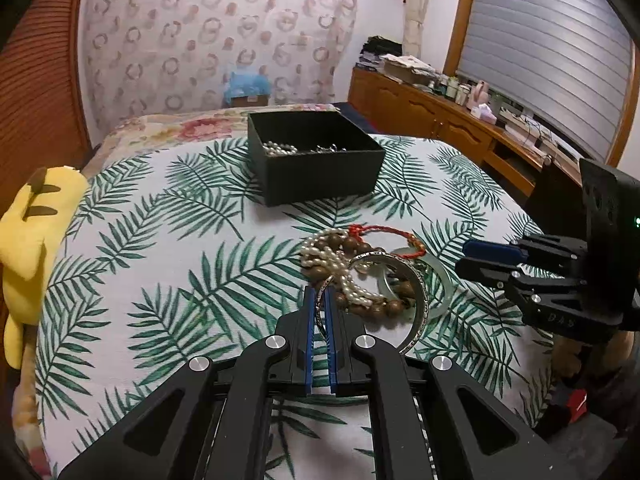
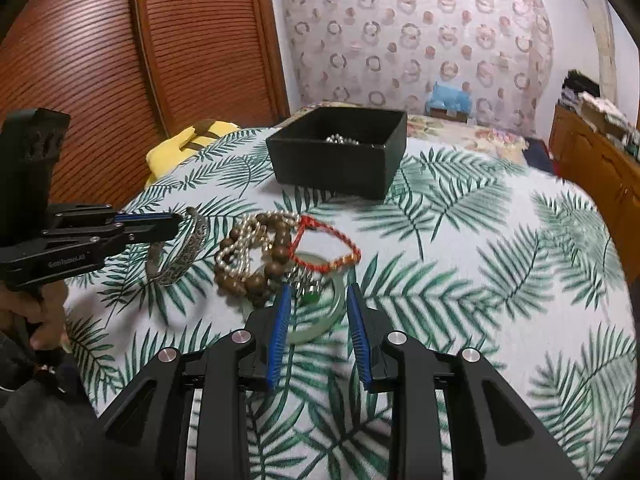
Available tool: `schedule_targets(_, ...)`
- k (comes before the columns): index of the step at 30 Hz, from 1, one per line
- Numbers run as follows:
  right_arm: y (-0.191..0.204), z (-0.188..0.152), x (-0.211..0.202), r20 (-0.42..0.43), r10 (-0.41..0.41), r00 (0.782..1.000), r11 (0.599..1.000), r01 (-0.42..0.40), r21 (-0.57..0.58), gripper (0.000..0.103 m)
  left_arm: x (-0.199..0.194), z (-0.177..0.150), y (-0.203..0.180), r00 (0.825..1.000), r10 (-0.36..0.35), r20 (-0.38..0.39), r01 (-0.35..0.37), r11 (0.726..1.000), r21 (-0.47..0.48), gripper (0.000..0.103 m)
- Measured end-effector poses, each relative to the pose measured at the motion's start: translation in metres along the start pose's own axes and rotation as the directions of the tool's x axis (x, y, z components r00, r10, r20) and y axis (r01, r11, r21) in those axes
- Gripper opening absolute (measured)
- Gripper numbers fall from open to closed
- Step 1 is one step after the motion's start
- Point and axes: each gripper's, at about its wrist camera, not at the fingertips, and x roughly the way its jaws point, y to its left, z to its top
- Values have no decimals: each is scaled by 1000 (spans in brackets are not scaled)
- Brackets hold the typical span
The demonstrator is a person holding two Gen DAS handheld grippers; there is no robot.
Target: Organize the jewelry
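Note:
A pile of jewelry lies on the leaf-print cloth: a silver bangle (image 1: 416,304), pearl strands (image 1: 340,268), brown wooden beads (image 1: 376,308), a red cord bracelet (image 1: 384,236) and a pale green jade bangle (image 1: 442,288). My left gripper (image 1: 319,300) is shut on the silver bangle's rim; it also shows in the right wrist view (image 2: 180,222) with the bangle (image 2: 188,252). My right gripper (image 2: 318,300) is open, its fingers either side of the jade bangle (image 2: 320,328). A black box (image 1: 316,160) behind the pile holds pearls and a chain.
A yellow plush toy (image 1: 36,232) lies at the left edge of the cloth (image 1: 160,260). A wooden sideboard (image 1: 460,116) with clutter runs along the right. Wooden slatted doors (image 2: 120,60) stand at the left.

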Motion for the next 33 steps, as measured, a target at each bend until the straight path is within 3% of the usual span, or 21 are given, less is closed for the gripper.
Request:
schedule_targets(11,14,20,29,-62,10,998,995,-16,-99,31,-9,1,13,999,10,33,-9,1000,-21,4)
schedule_targets(22,14,24,46,-111,-50,993,983,29,-182,31,-10,0,18,999,11,37,-10,1000,-30,4)
schedule_targets(29,4,26,42,-89,-36,995,987,22,-160,5,-10,1,18,999,10,37,-9,1000,-28,4)
schedule_targets(33,1,30,39,-75,-34,997,988,22,-153,4,-8,6,16,999,12,37,-12,1000,-22,4)
